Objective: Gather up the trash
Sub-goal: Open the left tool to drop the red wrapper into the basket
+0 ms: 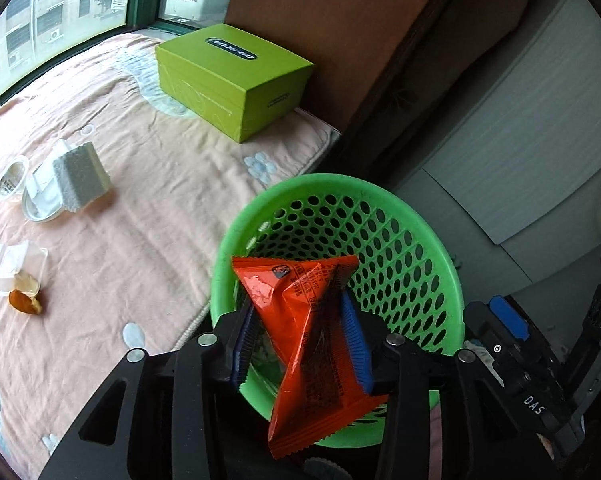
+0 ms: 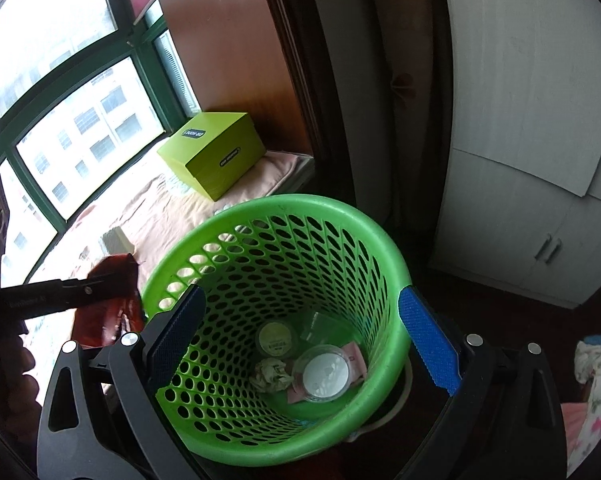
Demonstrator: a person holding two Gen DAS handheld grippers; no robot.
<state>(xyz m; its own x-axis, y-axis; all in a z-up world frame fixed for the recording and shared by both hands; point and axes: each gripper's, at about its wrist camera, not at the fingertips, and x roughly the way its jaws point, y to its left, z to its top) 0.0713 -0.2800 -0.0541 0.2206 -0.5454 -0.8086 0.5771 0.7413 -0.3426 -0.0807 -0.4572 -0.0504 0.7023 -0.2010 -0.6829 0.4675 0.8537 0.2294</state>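
Observation:
My left gripper [image 1: 300,320] is shut on a crumpled orange snack wrapper [image 1: 304,344] and holds it over the near rim of the green mesh basket [image 1: 416,224]. In the right wrist view the same wrapper [image 2: 108,308] and left gripper sit at the basket's left rim [image 2: 284,204]. My right gripper [image 2: 308,340] is open, its blue pads either side of the basket, one inside and one outside. The basket holds cup lids [image 2: 324,372], a crumpled paper ball [image 2: 270,374] and a pink wrapper [image 2: 356,356].
On the pink blanket [image 1: 140,240] lie a clear cup [image 1: 10,180], a white foam block on a lid [image 1: 76,176], a small plastic tub with food scraps [image 1: 20,276] and a lime-green box [image 1: 236,76]. A white cabinet [image 2: 520,160] stands to the right.

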